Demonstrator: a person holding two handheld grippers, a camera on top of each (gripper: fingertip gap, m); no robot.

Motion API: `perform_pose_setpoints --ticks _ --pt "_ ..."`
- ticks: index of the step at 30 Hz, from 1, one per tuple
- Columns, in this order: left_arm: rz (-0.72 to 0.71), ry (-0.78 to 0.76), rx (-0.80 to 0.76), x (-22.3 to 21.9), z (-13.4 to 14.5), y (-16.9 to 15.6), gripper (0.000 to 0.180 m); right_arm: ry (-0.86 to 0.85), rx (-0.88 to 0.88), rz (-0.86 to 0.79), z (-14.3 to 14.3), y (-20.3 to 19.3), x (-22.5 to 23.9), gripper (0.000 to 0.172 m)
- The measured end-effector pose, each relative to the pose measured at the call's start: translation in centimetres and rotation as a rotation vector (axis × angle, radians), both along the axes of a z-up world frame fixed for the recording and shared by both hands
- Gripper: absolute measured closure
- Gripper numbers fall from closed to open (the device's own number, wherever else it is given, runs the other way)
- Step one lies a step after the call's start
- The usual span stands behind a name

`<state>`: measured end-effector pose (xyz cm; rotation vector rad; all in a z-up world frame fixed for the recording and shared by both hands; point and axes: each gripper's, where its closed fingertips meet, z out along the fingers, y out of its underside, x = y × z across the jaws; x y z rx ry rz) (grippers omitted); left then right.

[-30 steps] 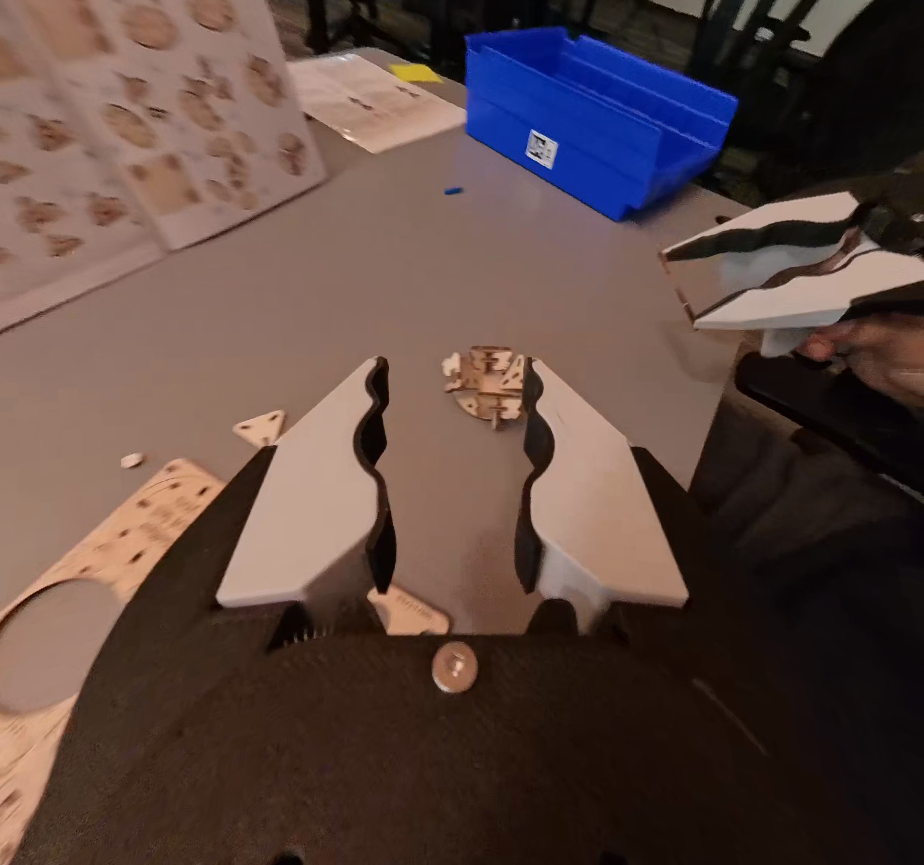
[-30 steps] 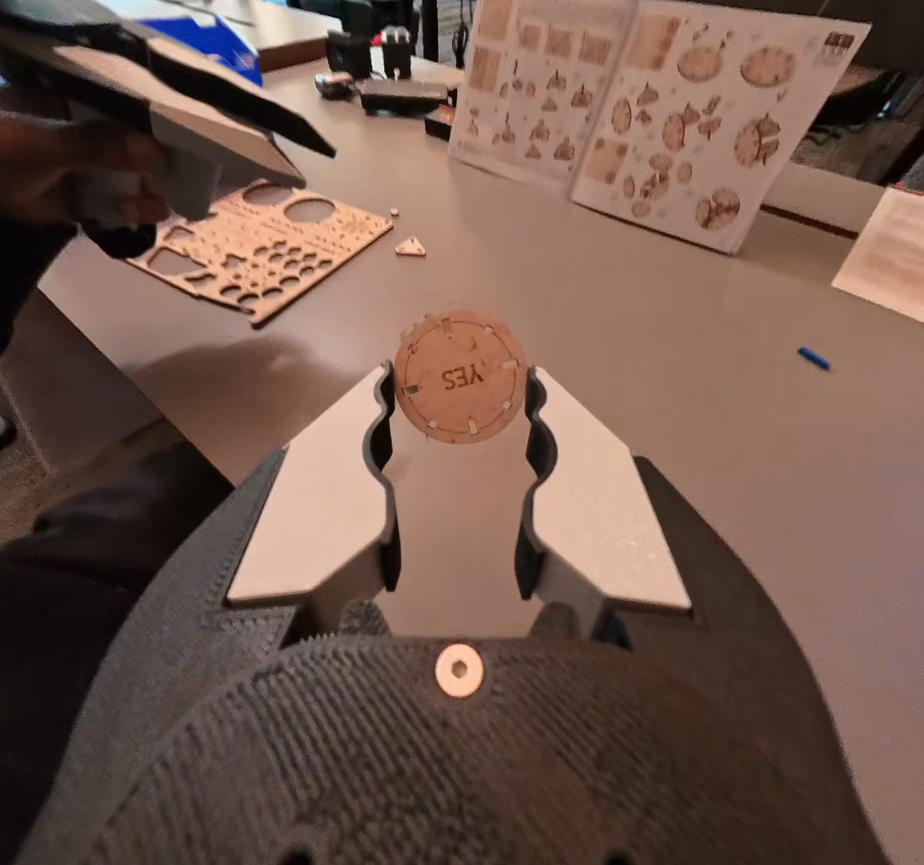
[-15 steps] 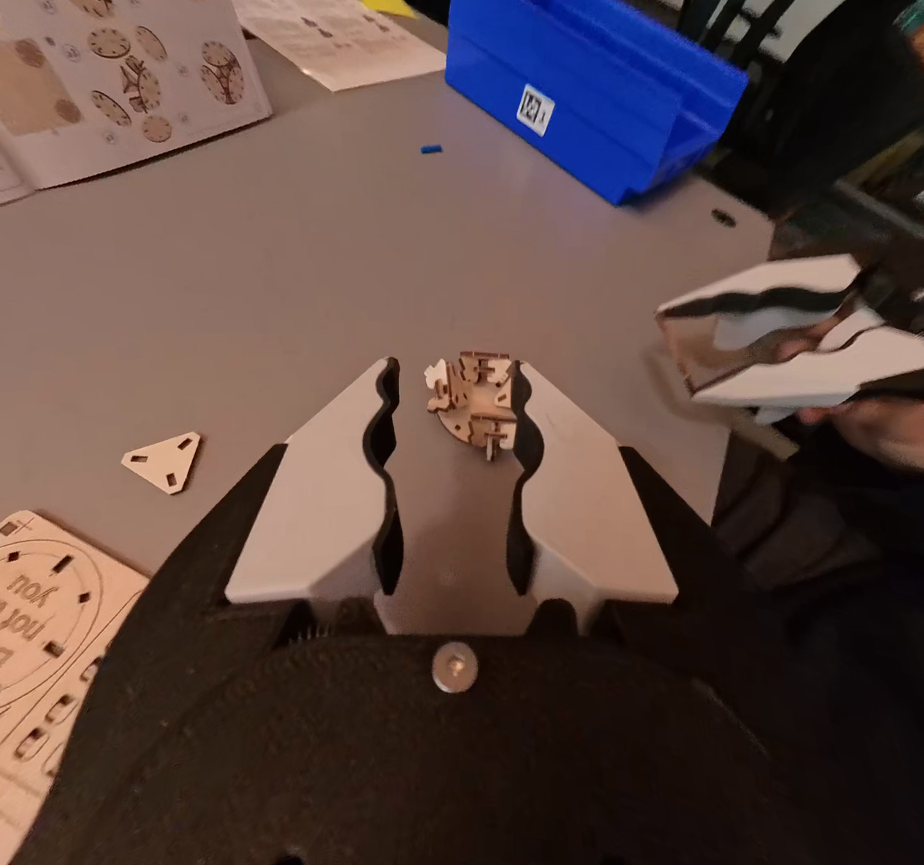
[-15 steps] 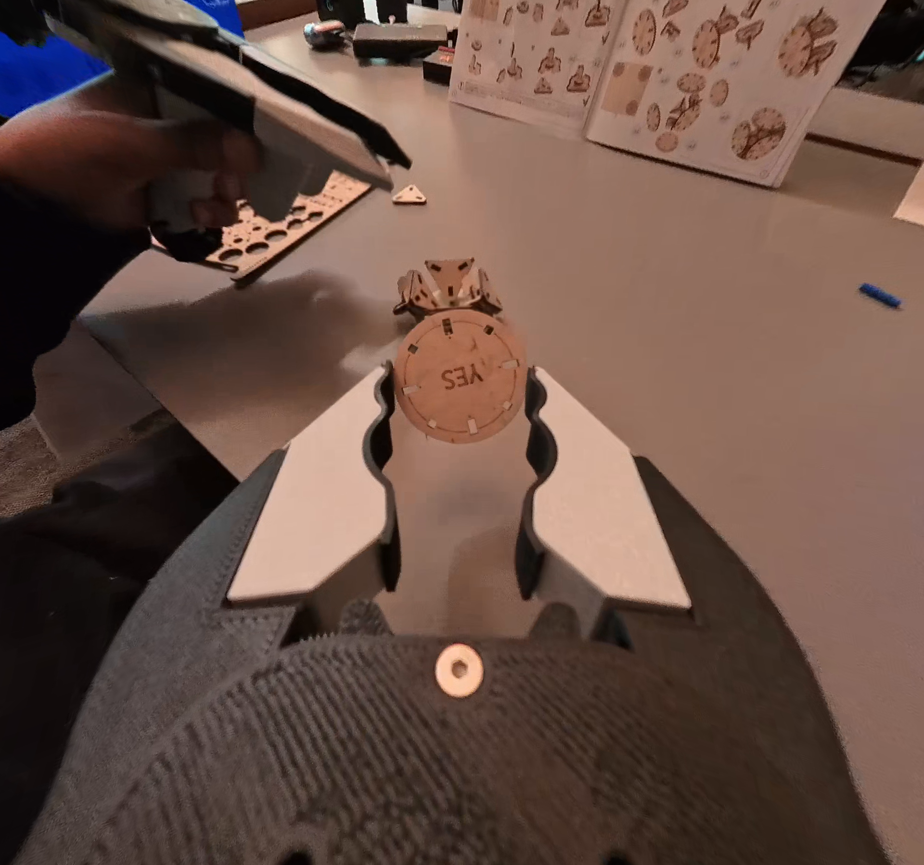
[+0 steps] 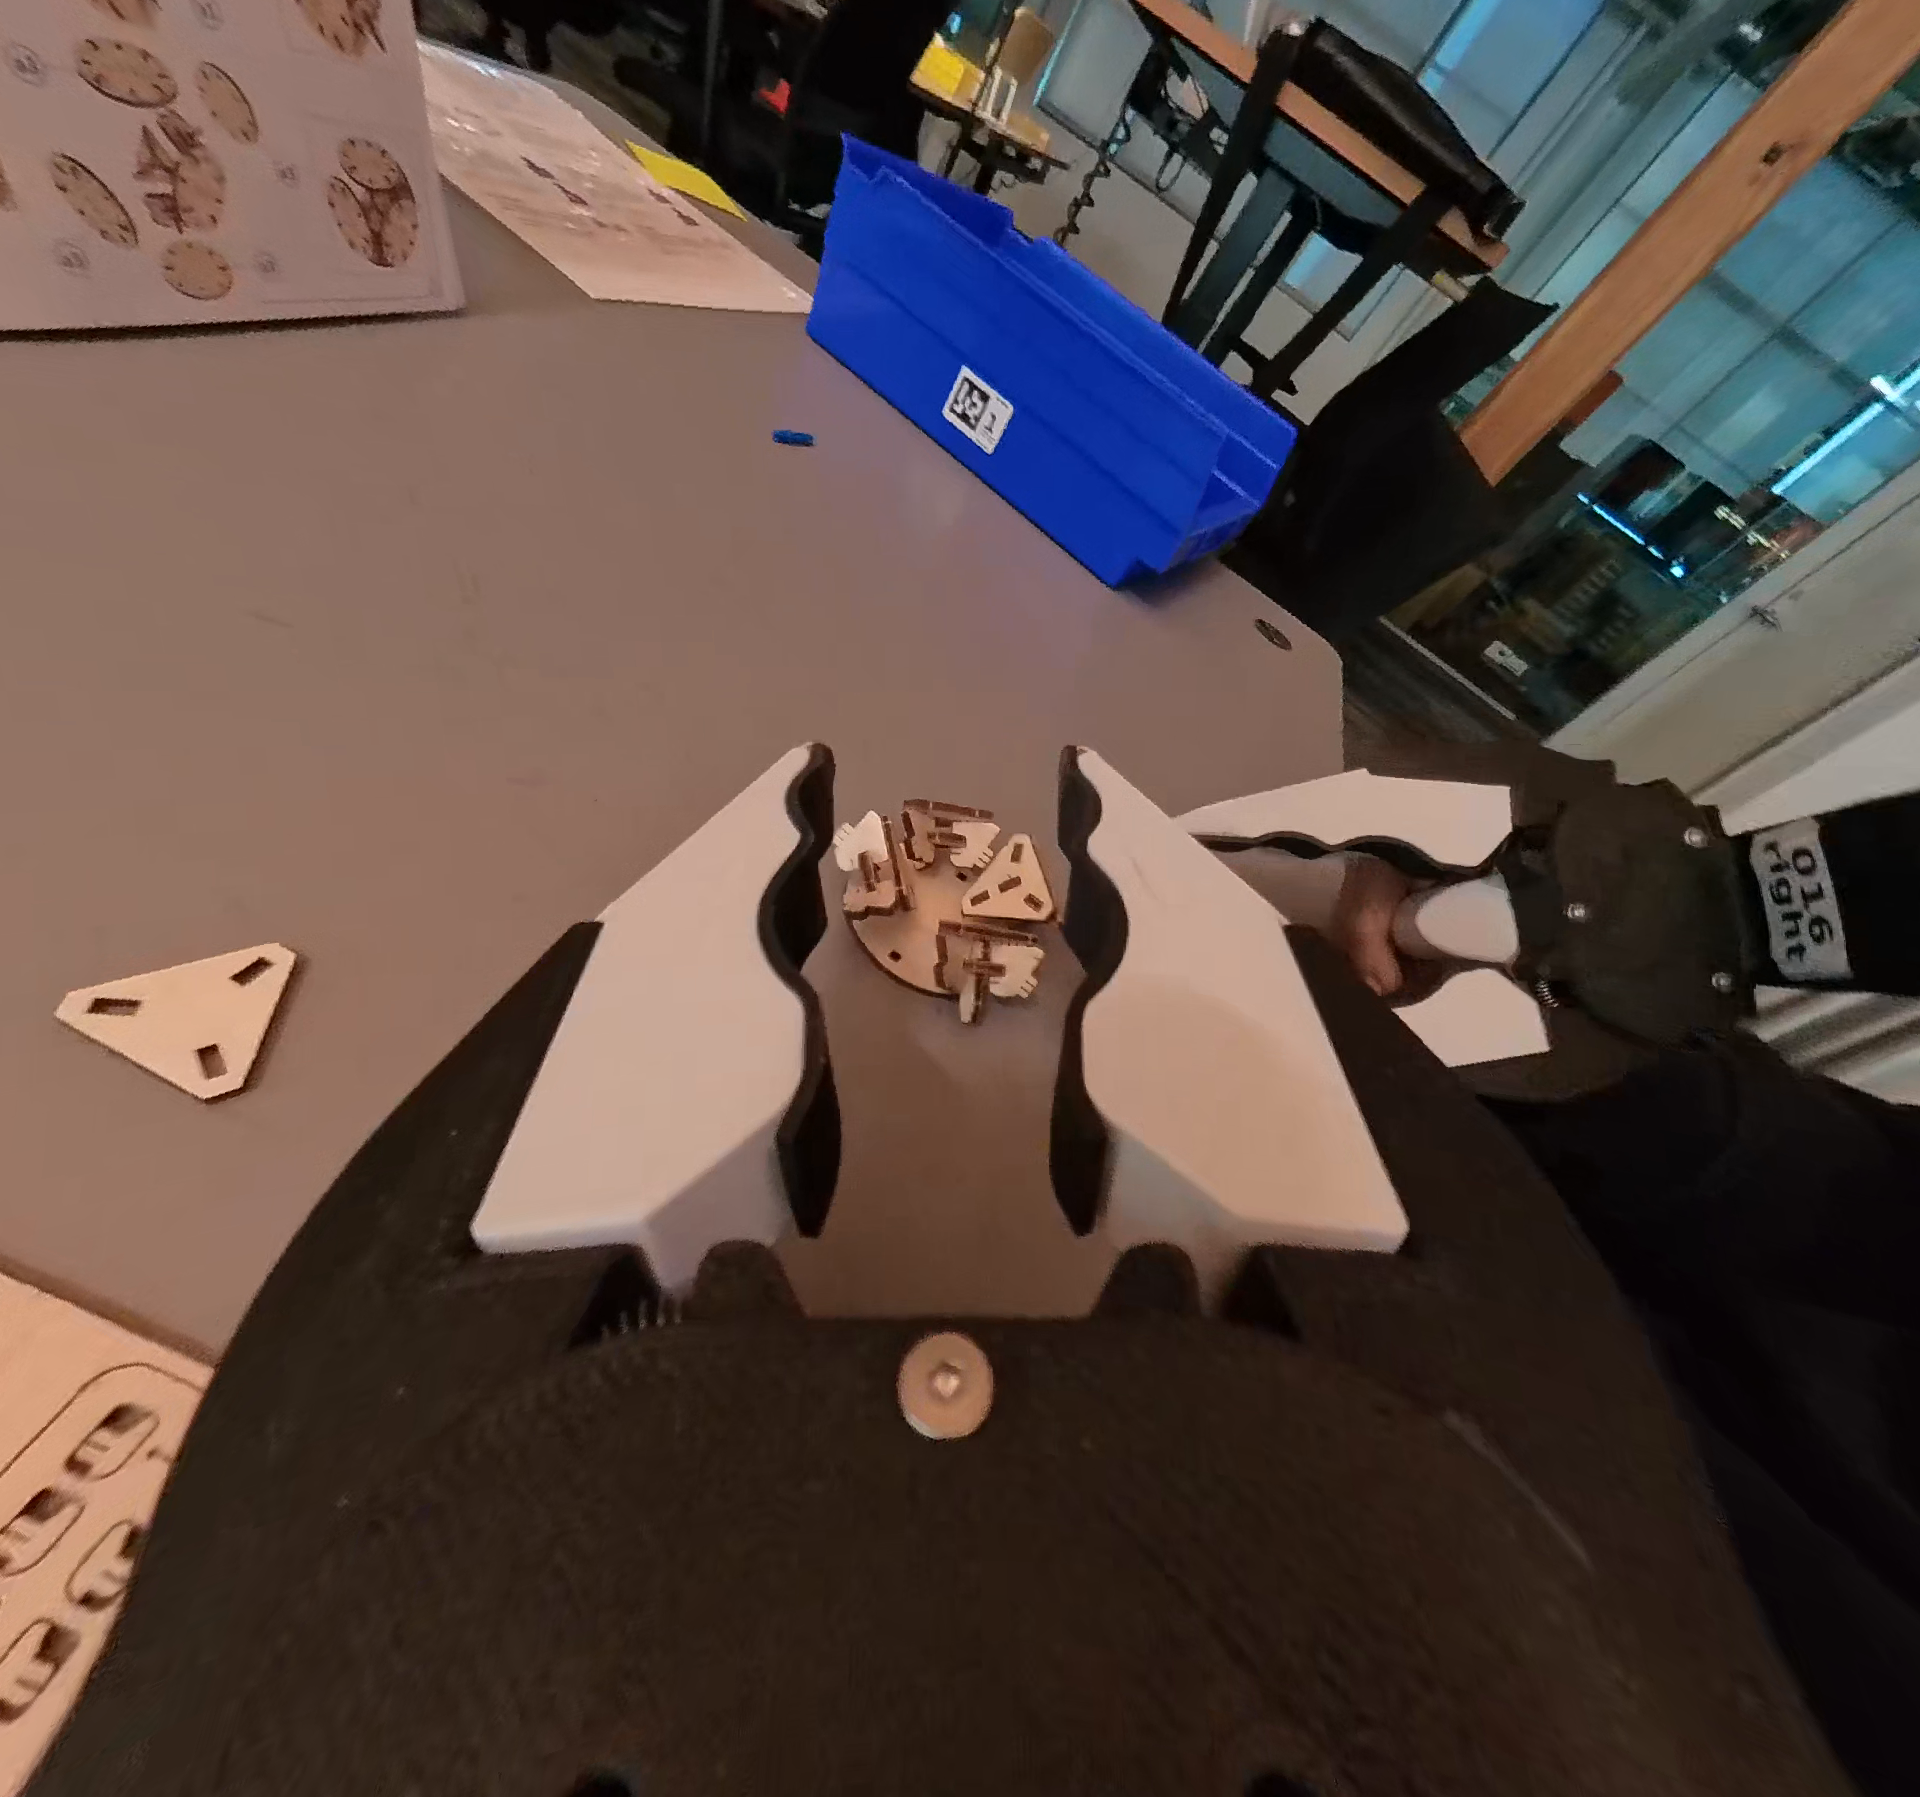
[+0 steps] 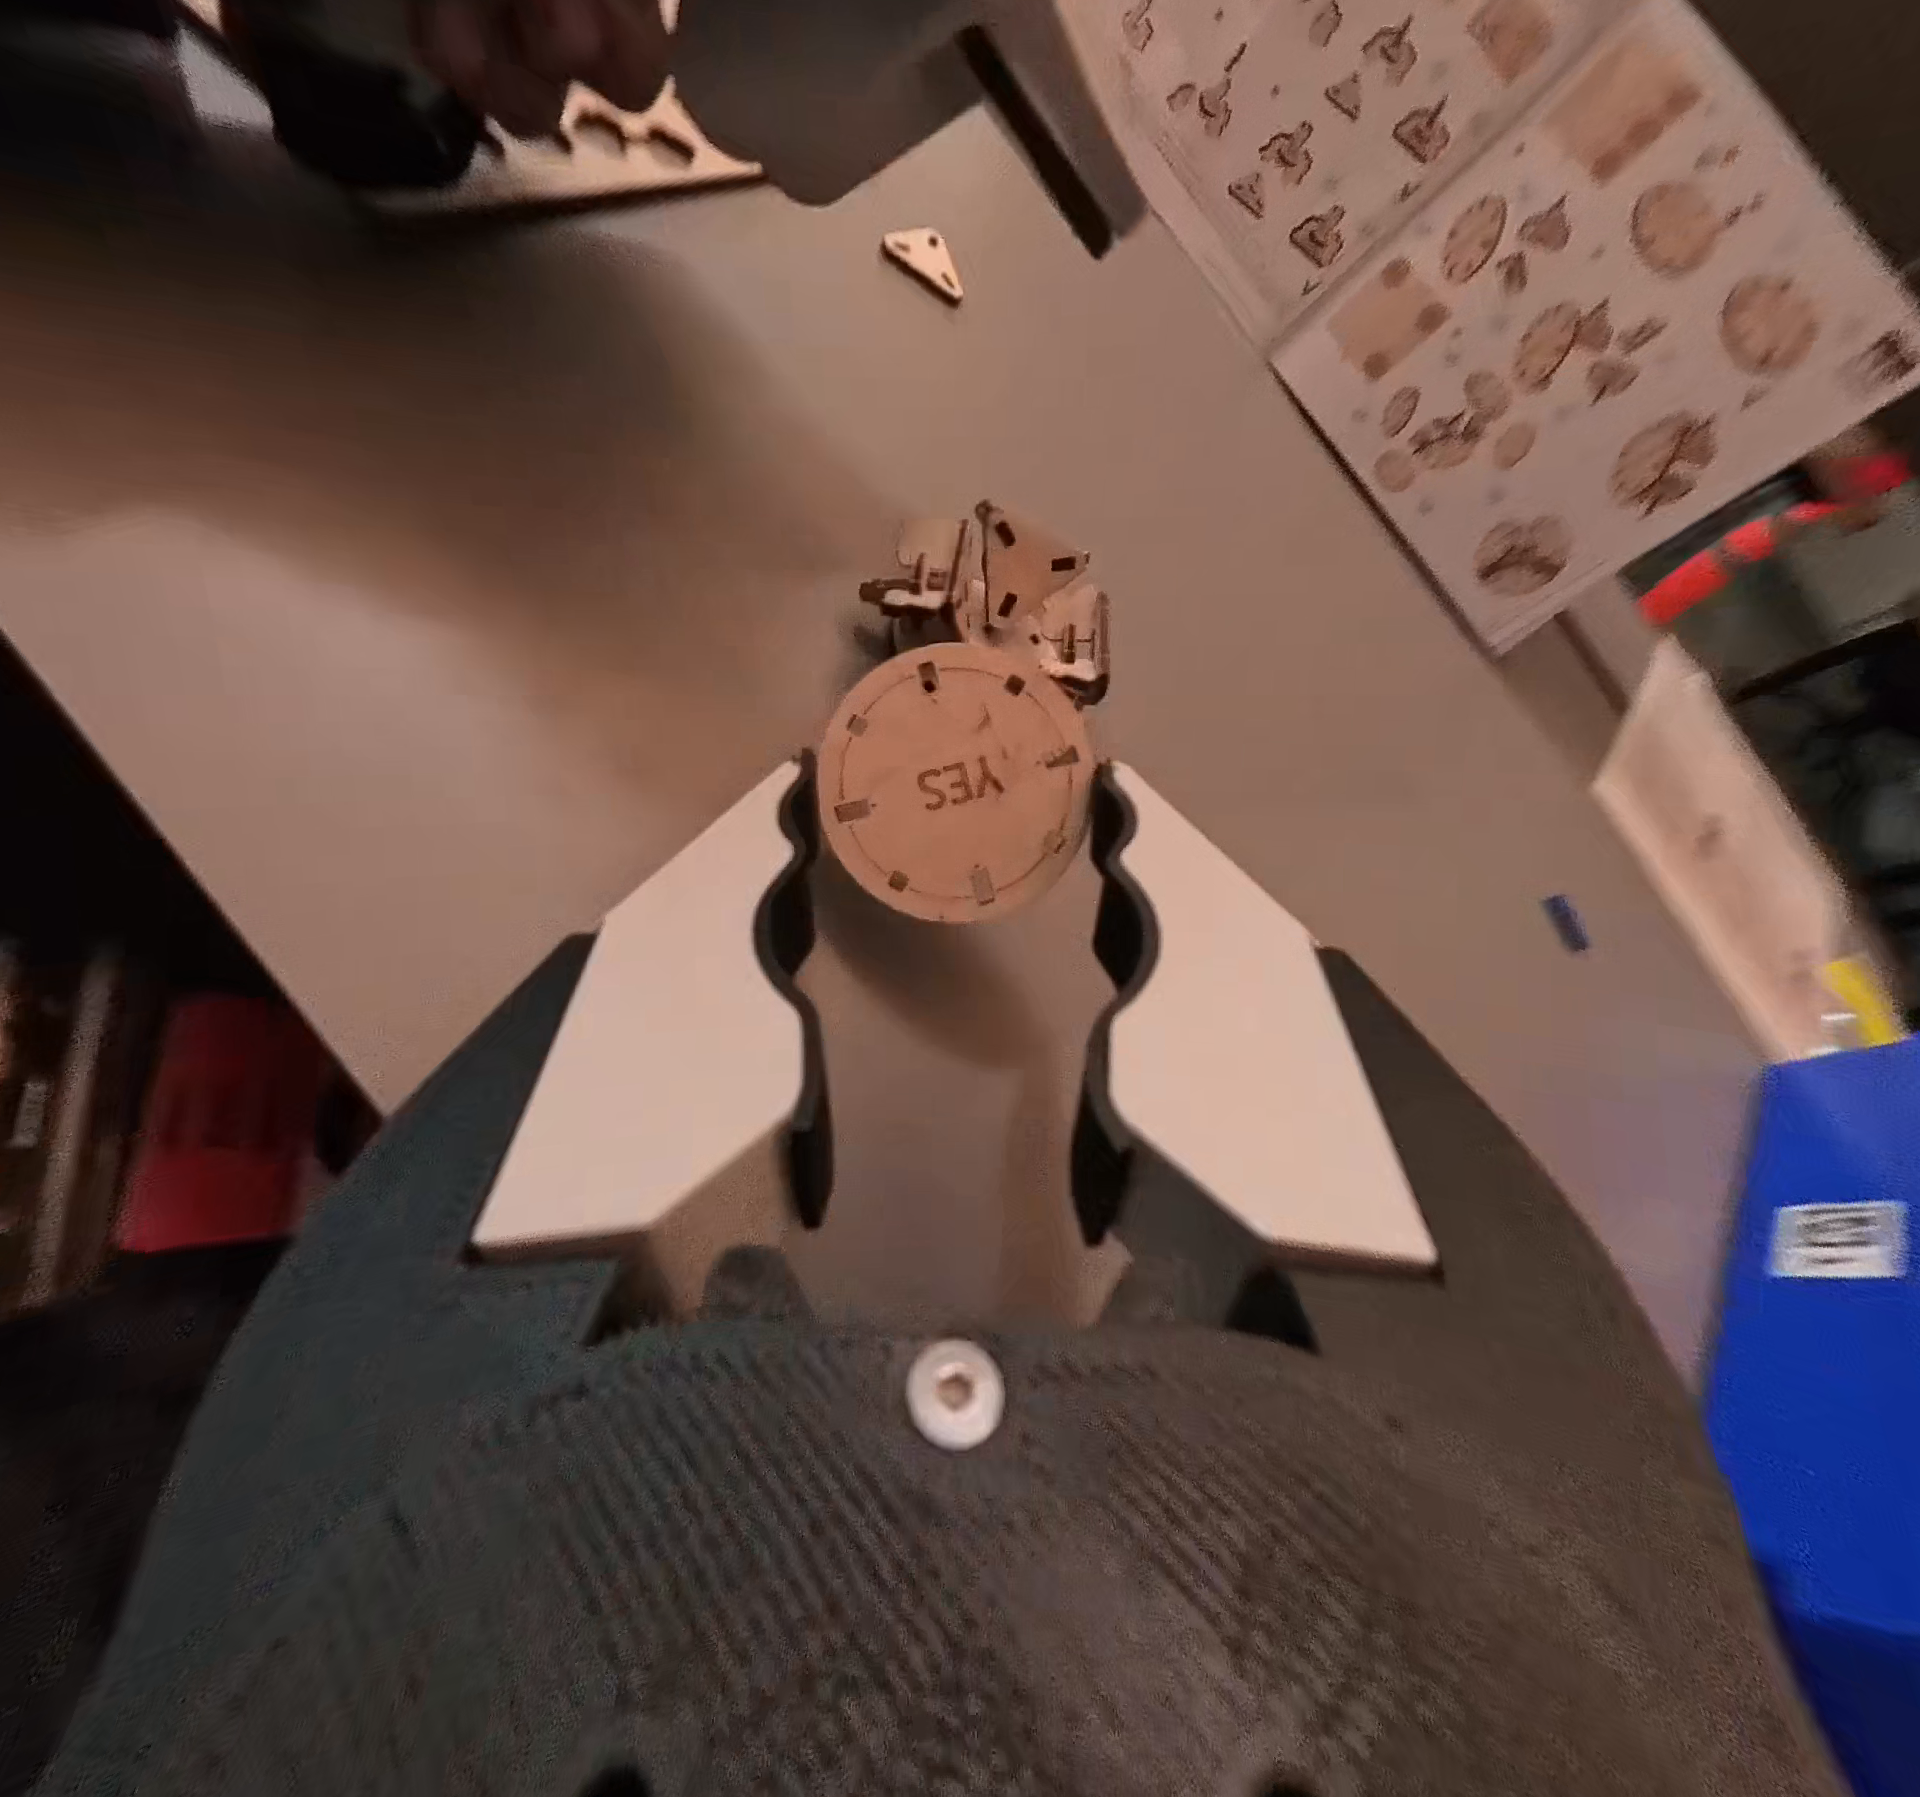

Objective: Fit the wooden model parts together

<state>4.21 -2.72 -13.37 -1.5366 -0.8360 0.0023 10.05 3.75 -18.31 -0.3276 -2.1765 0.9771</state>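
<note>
Showing two hand-held grippers over a grey bench (image 5: pixel 416 604), with laser-cut plywood parts between them. The right gripper (image 6: pixel 951 781) grips a round wooden disc (image 6: pixel 951 812) by its rim, one dark pad on each side near the widest part, so the engraved, slotted face is turned to the camera and clear of the bench. Just beyond the disc, close to the bench's near edge, a small assembly (image 5: pixel 940 900) rests on the surface: a round base carrying several upright slotted pieces and a tilted triangle. The left gripper (image 5: pixel 945 760) has its fingers apart and holds nothing. From its own camera the assembly appears between the pads, but the right wrist view shows this gripper well above it and not touching. A loose triangle (image 5: pixel 187 1020) lies alone toward the left edge, and a punched sheet (image 5: pixel 62 1498) lies at the near left corner. Printed sheets (image 5: pixel 208 85) stand at the far left, and a blue bin (image 5: pixel 1039 376) sits at the far right corner with a small blue bit (image 5: pixel 792 439) beside it. Judgement: a rim grip this narrow probably suits the disc only while it is kept level and square between the pads. The upright pieces look thin and loosely seated, so contact with the assembly is likely safest on its round base rather than on the pieces.
</note>
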Motion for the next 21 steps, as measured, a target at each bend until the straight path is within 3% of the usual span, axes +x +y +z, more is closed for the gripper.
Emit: perform_pose_setpoints --ticks 4,7,21 --pt "-0.111 -0.026 -0.016 1.3 -0.5 1.5 0.137 0.167 0.207 0.02 0.1 -0.8 -0.5 0.12" --pt "-0.13 -0.033 -0.041 1.5 -1.1 2.0 0.137 0.193 0.267 0.022 0.1 -1.2 -1.0 0.12" --pt "0.046 0.057 0.216 -0.6 2.7 -1.9 0.138 -0.128 -0.206 -0.008 1.1 -0.7 -1.5 0.12"
